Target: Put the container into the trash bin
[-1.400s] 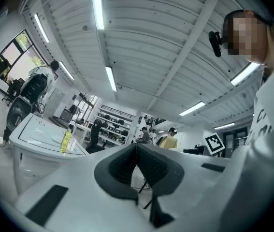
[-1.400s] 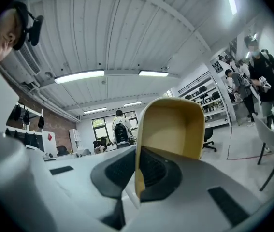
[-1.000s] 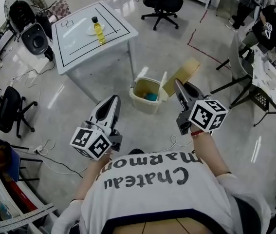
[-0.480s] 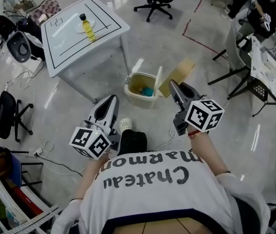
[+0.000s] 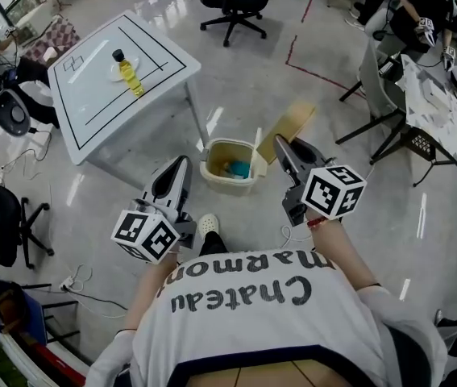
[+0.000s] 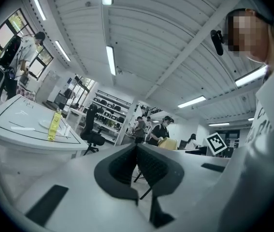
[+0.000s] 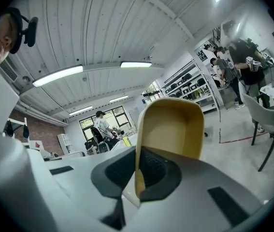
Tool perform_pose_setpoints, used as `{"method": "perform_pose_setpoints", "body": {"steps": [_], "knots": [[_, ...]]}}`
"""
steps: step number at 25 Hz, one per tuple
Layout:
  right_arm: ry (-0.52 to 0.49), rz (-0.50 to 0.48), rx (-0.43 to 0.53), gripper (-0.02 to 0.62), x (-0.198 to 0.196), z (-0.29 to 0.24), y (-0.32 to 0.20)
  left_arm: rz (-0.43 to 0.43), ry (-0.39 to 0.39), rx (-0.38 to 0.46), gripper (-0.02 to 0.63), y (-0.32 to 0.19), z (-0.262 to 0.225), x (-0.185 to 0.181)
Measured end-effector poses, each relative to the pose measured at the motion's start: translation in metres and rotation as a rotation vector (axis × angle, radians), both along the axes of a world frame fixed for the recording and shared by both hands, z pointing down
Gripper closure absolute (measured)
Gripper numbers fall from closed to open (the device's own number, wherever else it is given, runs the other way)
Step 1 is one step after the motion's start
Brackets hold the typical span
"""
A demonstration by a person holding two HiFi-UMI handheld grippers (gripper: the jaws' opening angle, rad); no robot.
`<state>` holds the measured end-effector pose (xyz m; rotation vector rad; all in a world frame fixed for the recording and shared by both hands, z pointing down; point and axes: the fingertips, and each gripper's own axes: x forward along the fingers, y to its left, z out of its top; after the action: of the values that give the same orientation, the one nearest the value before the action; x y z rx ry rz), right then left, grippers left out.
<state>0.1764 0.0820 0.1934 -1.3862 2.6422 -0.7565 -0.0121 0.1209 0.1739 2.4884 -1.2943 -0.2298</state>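
Clamping one edge of the tan container [image 7: 173, 124], the right gripper [image 5: 280, 145] holds it above the floor, just right of the trash bin [image 5: 226, 184]. The left gripper [image 5: 181, 162] is pressed closed on nothing. Something blue [image 5: 238, 168] lies inside the bin. Farther off, a yellow bottle [image 5: 130, 75] stands on a white table [image 5: 91, 103].

Container [image 7: 173, 124]: a shallow, pale tan tray with rounded corners, pinched by one edge in the closed right gripper [image 7: 137, 164] and standing on edge above the floor. In the head view it juts out past the gripper tips, just right of the trash bin [image 5: 230, 184]. The bin is cream, open-topped and upright on the floor, with a blue item [image 5: 238, 168] inside.
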Motion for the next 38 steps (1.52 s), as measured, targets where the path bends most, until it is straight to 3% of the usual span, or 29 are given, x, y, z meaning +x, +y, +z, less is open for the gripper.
{"method": "perform_pose_setpoints", "body": {"steps": [14, 18, 22, 27, 38], "knots": [[-0.018, 0.165, 0.107, 0.565, -0.021, -0.049, -0.107, 0.168, -0.001, 0.115, 0.581, -0.14, -0.053, -0.025], [-0.029, 0.196, 0.139, 0.565, -0.032, -0.057, -0.13, 0.163, -0.026, 0.108, 0.581, -0.178, -0.056, -0.038], [-0.075, 0.184, 0.165, 0.565, -0.049, -0.055, -0.145, 0.199, 0.001, 0.091, 0.581, -0.202, -0.047, -0.042], [-0.083, 0.168, 0.067, 0.565, -0.068, -0.024, -0.166, 0.261, 0.055, 0.01, 0.581, -0.214, -0.022, -0.042], [-0.045, 0.085, -0.196, 0.565, -0.107, 0.076, -0.19, 0.296, 0.05, -0.143, 0.583, -0.226, 0.055, -0.043]]}}
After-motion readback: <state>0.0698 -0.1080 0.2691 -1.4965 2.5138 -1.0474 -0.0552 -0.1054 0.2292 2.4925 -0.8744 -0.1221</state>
